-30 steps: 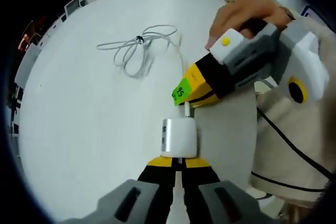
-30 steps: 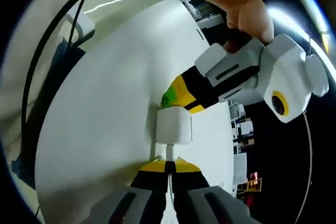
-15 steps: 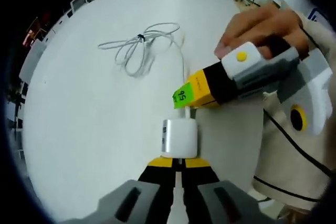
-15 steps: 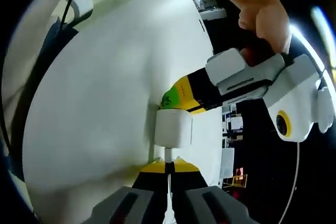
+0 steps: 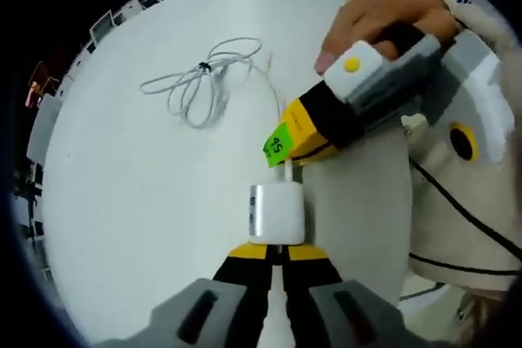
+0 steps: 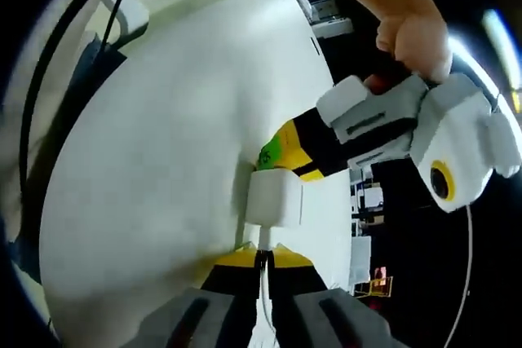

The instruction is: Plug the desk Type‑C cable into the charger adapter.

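As the left gripper view looked along its own jaws, the left gripper (image 5: pixel 277 252) had its yellow tips pinched on the near end of the white charger adapter (image 5: pixel 276 213), which was held just above the white table (image 5: pixel 122 201). The adapter's long axis ran straight on from the jaws, its far face turned away from them. The right gripper (image 5: pixel 287 160) came in from the upper right, its tips closed on the Type-C plug (image 5: pixel 289 173), which met that far face; I could not tell how deep it sat. The cable (image 5: pixel 273 87) trailed back to a loose coil well beyond. A green tag (image 5: pixel 280 143) on the right gripper read "95" or "S6", I could not say which. A hand (image 5: pixel 383 18) held that gripper's body.

In the right gripper view, the right gripper (image 6: pixel 259 257) was pressed on the thin white plug (image 6: pixel 262 238), the cord running back between its jaws. The adapter (image 6: pixel 275 200) stood directly ahead, in line with the plug and touching it. The left gripper (image 6: pixel 285 165) gripped the adapter's far side from the upper right, with a hand (image 6: pixel 412 38) above. Any seating push, I judged, should go straight along that shared axis.
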### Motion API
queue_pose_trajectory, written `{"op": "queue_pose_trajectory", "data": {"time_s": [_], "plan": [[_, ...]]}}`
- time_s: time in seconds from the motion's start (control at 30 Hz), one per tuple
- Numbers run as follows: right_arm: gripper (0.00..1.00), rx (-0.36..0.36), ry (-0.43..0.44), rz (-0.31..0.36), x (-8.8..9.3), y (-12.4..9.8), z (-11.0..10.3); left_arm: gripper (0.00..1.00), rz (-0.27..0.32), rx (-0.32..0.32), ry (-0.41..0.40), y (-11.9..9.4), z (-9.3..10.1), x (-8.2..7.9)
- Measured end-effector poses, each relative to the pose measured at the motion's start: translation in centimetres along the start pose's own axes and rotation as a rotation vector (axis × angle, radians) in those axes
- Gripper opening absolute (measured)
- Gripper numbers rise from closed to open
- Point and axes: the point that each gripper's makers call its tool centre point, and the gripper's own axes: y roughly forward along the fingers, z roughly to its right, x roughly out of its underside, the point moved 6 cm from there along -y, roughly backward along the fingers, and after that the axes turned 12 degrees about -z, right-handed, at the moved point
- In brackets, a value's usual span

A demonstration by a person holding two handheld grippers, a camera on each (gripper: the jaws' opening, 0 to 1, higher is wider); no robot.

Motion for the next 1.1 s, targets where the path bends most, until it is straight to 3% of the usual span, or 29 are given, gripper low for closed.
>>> {"op": "queue_pose_trajectory", "data": {"time_s": [0.03, 0.17, 0.23, 0.43, 0.5, 0.63, 0.67, 0.8, 1.03, 1.1], "plan": [[0.07, 0.0, -0.001, -0.001, 0.3, 0.0, 0.2, 0.06, -0.003, 0.003, 0.009, 0.0, -0.1, 0.1], [0.16, -0.057, 0.147, 0.042, 0.9, -0.3, 0.9, 0.22, 0.003, -0.022, 0.031, -0.3, -0.6, 0.7], [0.17, -0.096, 0.214, 0.069, 1.3, -0.6, 0.9, 0.22, 0.015, -0.011, 0.022, -0.3, -0.8, 1.1], [0.25, -0.154, 0.379, 0.126, 1.8, -1.4, 0.9, 0.25, 0.109, 0.002, 0.033, -0.4, 0.3, 1.4], [0.27, -0.188, 0.446, 0.162, 2.0, -1.8, 0.9, 0.27, 0.168, -0.034, 0.035, -0.8, 0.3, 1.4], [0.3, -0.234, 0.6, 0.245, 2.5, -2.5, 1.6, 0.27, 0.221, -0.072, 0.033, -1.7, 0.7, 1.9], [0.31, -0.238, 0.63, 0.266, 2.6, -2.7, 1.9, 0.27, 0.249, -0.082, 0.028, -2.2, 0.0, 2.4], [0.35, -0.195, 0.724, 0.318, 3.6, -3.0, 3.5, 0.31, 0.363, -0.127, -0.003, -3.4, 0.3, 2.6], [0.36, -0.065, 0.858, 0.37, 5.6, -3.4, 6.2, 0.39, 0.647, -0.279, -0.041, -5.5, -0.2, 2.4], [0.34, -0.018, 0.88, 0.391, 6.0, -4.0, 6.8, 0.42, 0.681, -0.305, -0.079, -5.6, -0.3, 2.7]]}}
